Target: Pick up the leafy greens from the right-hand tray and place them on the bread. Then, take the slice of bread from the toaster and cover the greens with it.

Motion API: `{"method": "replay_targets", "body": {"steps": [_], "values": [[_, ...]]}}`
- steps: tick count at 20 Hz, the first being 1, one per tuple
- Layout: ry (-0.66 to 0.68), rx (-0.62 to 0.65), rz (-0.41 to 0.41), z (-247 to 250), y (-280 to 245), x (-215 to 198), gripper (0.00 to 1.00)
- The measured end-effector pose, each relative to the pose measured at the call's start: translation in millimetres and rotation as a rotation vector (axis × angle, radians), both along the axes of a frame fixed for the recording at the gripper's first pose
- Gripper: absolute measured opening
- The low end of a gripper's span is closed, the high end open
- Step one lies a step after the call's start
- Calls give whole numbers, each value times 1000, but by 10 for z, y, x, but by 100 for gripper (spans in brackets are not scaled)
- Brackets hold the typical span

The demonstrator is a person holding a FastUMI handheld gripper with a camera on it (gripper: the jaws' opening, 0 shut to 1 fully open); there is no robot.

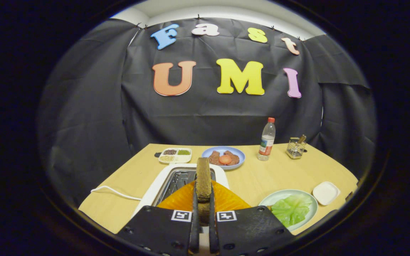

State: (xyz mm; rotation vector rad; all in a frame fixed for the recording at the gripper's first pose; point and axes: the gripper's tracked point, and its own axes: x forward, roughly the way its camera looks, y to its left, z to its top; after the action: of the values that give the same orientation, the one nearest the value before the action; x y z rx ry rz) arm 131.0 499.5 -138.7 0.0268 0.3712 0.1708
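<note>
The gripper [203, 213] points level and forward over the near edge of the wooden table [262, 177], its two fingers closed to a narrow gap. Both press on one slice of brown bread [203, 179], held upright on its edge between them, its crust rising above the fingertips. Directly beneath and just ahead of the fingers sits one white toaster [162, 181], its slot open and showing metal inside; the held slice stands over it, and whether its lower edge has left the slot cannot be told. A white cord [114, 192] runs off the toaster to the left.

To the right of the fingers, close by, is one pale green plate [279, 195] holding one leaf of leafy greens [292, 209]. Just beyond that plate to the right lies one small white dish [326, 193]; its contents cannot be made out.

Beyond the toaster, straight ahead, is one blue plate [238, 153] carrying two brown meat patties [231, 157] with one red tomato slice [225, 159] resting on them. To its left is one white divided tray [188, 159] with four compartments of seeds or seasonings. Farther ahead and right stand one clear plastic bottle [267, 139] with a red cap, upright, and one wire basket [295, 148] with utensils poking out.
</note>
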Motion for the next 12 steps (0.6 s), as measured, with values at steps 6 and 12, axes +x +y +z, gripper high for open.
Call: {"method": "replay_targets", "body": {"steps": [6,12], "values": [[-77,92,67,481,1,-191,3],[-119,185,83,927,-224,-283,3]]}}
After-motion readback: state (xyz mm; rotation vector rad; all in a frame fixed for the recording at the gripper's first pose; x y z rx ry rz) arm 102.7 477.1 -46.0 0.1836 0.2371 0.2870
